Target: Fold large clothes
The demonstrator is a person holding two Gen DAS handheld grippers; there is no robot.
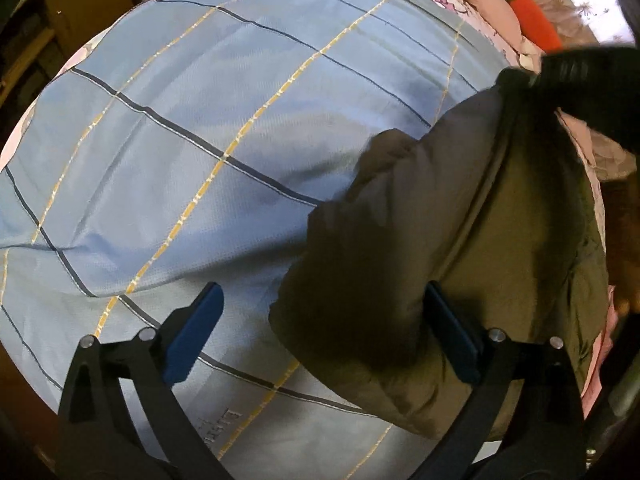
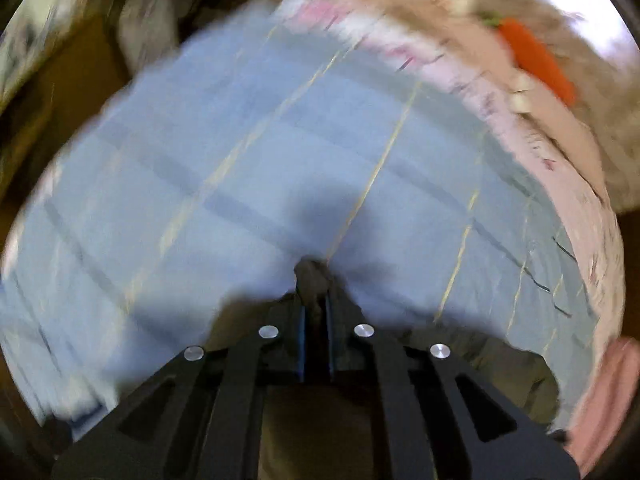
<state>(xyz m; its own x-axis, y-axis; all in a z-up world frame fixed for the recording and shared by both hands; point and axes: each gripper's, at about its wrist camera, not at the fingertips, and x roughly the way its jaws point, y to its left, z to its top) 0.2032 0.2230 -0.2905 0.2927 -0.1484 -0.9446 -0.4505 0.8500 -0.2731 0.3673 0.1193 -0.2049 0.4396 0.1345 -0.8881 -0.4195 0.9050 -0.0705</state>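
Left gripper (image 1: 326, 332) fingers spread wide, empty, over blue checked sheet (image 1: 180, 140). Olive jacket (image 1: 460, 240) lies at sheet's right side. Right wrist view only, blurred: right gripper (image 2: 316, 312) clenched on jacket fabric. Orange carrot toy (image 1: 536, 20) beyond.

Your olive-green padded jacket (image 1: 460, 240) reads as soft, matt, puffy cloth, lightly creased. Beneath it, your pale blue checked bedspread (image 1: 180, 140) is a finely textured woven fabric with a faint sheen and smooth yellow and dark stripes. Your left gripper (image 1: 320, 332) shows matt black plastic arms, matt blue pads and shiny round metal rivets; your right gripper (image 2: 316, 312) looks the same. The orange carrot-shaped plush toy (image 1: 536, 24) looks fuzzy, lying on soft pink printed bedding (image 1: 508, 12).
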